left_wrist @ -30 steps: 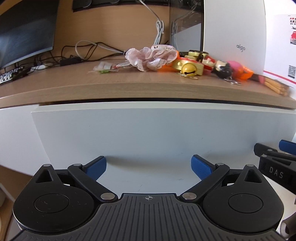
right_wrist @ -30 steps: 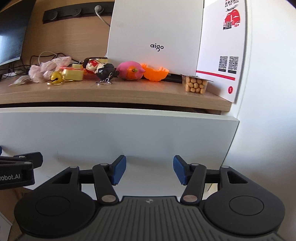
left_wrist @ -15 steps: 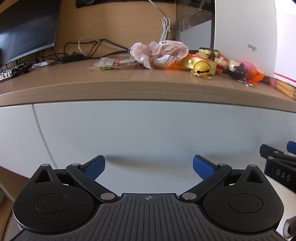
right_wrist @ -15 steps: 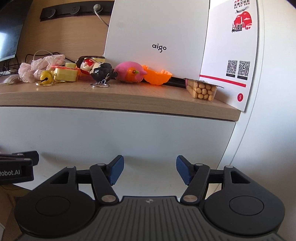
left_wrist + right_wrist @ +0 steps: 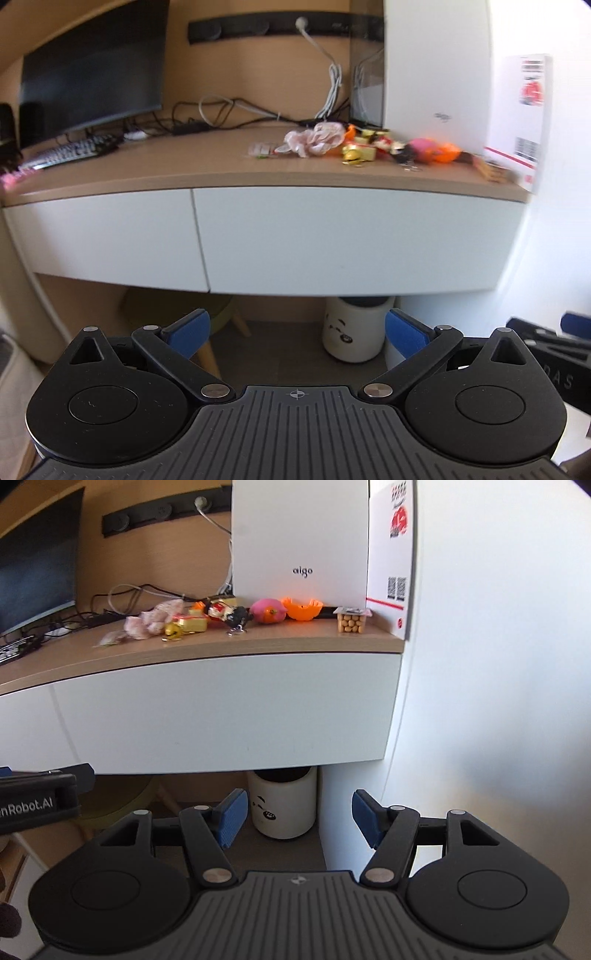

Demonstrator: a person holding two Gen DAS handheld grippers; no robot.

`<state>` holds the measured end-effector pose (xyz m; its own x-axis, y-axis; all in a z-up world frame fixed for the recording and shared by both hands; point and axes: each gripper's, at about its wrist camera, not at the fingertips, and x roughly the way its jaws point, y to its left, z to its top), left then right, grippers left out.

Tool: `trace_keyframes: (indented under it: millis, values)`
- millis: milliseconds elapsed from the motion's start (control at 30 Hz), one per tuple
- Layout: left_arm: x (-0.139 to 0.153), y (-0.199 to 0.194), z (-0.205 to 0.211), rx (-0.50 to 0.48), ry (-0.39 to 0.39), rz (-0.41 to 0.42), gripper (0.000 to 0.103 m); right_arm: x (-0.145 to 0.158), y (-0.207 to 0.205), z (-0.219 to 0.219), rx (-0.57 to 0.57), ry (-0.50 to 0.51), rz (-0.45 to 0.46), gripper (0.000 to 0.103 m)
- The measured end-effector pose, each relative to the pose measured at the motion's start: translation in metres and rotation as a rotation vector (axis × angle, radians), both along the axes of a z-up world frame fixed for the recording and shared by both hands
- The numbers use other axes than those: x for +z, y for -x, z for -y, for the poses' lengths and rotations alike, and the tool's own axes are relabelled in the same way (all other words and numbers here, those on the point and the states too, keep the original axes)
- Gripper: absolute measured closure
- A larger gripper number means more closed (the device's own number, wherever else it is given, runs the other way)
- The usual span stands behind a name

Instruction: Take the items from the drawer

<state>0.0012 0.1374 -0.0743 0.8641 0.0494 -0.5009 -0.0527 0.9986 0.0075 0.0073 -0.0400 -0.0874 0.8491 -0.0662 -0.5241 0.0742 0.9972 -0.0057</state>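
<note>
The tall white box (image 5: 300, 542) standing on the wooden desktop reads "aigo" in grey letters. At the left edge of the right wrist view, the black left gripper (image 5: 38, 799) carries white lettering "nRobot.AI", cut off by the frame. At the right edge of the left wrist view, the black right gripper (image 5: 554, 363) shows faint "DAS".

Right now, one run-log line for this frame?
drawer: closed | items: on desktop | left gripper: open, empty | right gripper: open, empty, jaws just widened | phase: clear of drawer

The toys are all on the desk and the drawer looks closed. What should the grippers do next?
Probably just draw back and rest. The drawer front sits flush under the desk, the toys lie on top, and both the left gripper and right gripper are empty with jaws open, away from the drawer.
</note>
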Motion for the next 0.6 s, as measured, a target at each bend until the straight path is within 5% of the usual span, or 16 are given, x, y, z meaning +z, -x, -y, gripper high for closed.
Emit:
trace_keyframes:
  millis: [267, 600]
  values:
    - [-0.001, 0.068, 0.012, 0.023, 0.001, -0.027, 0.000, 0.015, 0.084, 0.009, 0.023, 0.087, 0.028, 0.028]
    - [-0.001, 0.097, 0.008, 0.055, -0.022, -0.024, 0.000, 0.012, 0.115, 0.017, 0.038, 0.039, 0.024, 0.020]
